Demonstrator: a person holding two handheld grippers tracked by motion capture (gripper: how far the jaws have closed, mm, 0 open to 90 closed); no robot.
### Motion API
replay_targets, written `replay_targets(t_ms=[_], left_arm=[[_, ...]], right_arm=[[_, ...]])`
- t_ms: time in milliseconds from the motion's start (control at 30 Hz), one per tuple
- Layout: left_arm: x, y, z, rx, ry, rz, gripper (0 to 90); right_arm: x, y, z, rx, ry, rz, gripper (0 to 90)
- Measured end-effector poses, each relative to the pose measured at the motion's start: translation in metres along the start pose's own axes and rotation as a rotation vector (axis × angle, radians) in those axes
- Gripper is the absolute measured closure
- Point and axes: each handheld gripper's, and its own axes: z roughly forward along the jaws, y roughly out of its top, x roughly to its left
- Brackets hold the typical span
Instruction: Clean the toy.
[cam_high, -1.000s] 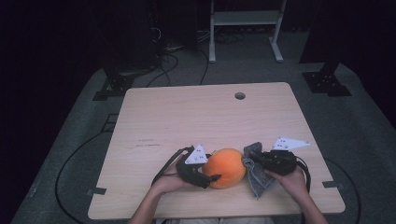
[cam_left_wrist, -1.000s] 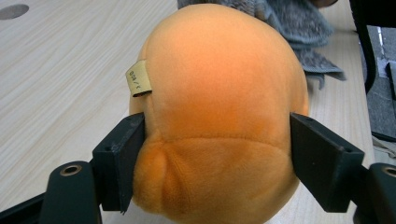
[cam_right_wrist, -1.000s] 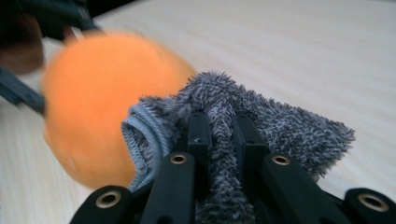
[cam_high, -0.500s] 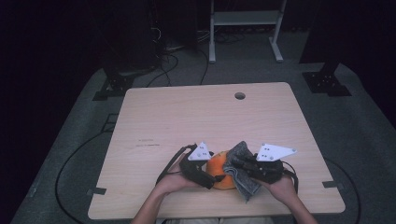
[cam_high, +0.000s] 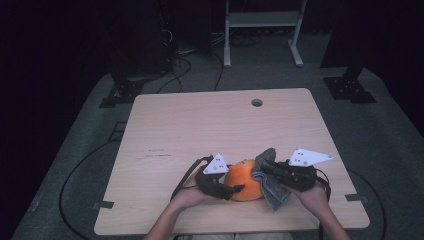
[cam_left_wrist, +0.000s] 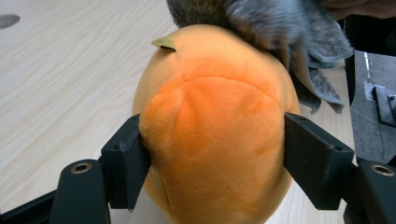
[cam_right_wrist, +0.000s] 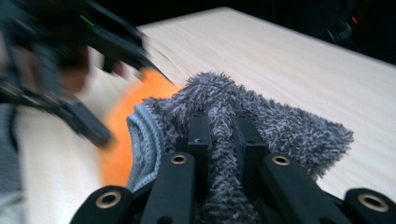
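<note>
left gripper (cam_left_wrist: 212, 163): jaws just closed onto orange plush fruit (cam_high: 243, 180), both pads pressing its sides | right gripper (cam_right_wrist: 219, 140): clamped on grey cloth (cam_right_wrist: 261, 116) draped over fruit | fruit at table's (cam_high: 210, 125) near edge

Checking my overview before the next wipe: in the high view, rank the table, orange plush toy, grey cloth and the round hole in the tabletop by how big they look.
1. table
2. orange plush toy
3. grey cloth, close to the toy and partly covered, so that order is unsure
4. round hole
</note>
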Motion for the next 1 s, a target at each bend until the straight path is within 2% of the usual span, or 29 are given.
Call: replay_targets(t_ms=[67, 167, 200, 300, 433, 467, 500, 533, 567, 700, 800, 867, 900, 933, 967, 1000], left_arm=[[-0.005, 0.002, 0.002, -0.006, 0.004, 0.022, 27.6], [-0.012, 0.003, 0.002, 0.017, 0.011, 0.085, 27.8], [-0.011, 0.002, 0.001, 0.012, 0.007, 0.083, 28.5], [-0.009, 0.0, 0.0, 0.01, -0.004, 0.077, 29.4], [-0.008, 0.0, 0.001, 0.003, -0.011, 0.066, 28.7], [-0.007, 0.001, 0.001, 0.003, -0.011, 0.053, 26.4], [-0.006, 0.002, 0.002, -0.002, -0.006, 0.024, 23.1], [-0.005, 0.003, 0.003, 0.003, -0.005, -0.007, 20.5], [-0.005, 0.003, 0.004, -0.001, -0.006, -0.022, 20.3], [-0.008, 0.002, 0.003, -0.004, -0.004, 0.036, 26.5], [-0.015, 0.001, 0.004, -0.008, -0.022, 0.105, 28.9], [-0.018, 0.002, 0.003, 0.011, -0.024, 0.146, 29.1], [-0.018, 0.003, 0.003, 0.017, -0.024, 0.142, 28.4], [-0.016, 0.003, 0.002, 0.017, -0.026, 0.12, 26.0], [-0.014, 0.004, 0.003, 0.012, -0.027, 0.085, 21.5], [-0.012, 0.006, 0.004, 0.001, -0.033, 0.029, 17.3]], right_arm=[[0.013, 0.008, 0.005, -0.008, 0.037, -0.039, 79.3], [0.026, 0.011, 0.016, 0.026, 0.045, -0.101, 79.3], [0.026, 0.009, 0.017, 0.034, 0.049, -0.102, 79.3], [0.015, 0.005, 0.013, 0.032, 0.031, -0.072, 79.3], [-0.003, -0.007, 0.005, 0.043, 0.0, -0.004, 79.3], [-0.006, -0.009, 0.004, 0.042, 0.008, 0.014, 79.3], [-0.008, -0.011, 0.003, 0.045, 0.008, 0.025, 79.3], [-0.009, -0.012, 0.003, 0.049, 0.0, 0.024, 79.3], [-0.01, -0.012, 0.002, 0.049, -0.004, 0.027, 79.3], [-0.006, -0.004, 0.0, 0.046, -0.011, 0.01, 79.3], [0.006, 0.006, 0.0, 0.021, 0.025, -0.026, 79.3], [0.014, 0.012, 0.004, 0.028, 0.036, -0.055, 79.3], [0.016, 0.012, 0.006, 0.039, 0.035, -0.066, 79.3], [0.016, 0.011, 0.008, 0.041, 0.038, -0.061, 79.3], [0.016, 0.01, 0.009, 0.041, 0.045, -0.047, 79.3], [0.015, 0.009, 0.01, 0.046, 0.057, -0.038, 79.4]])
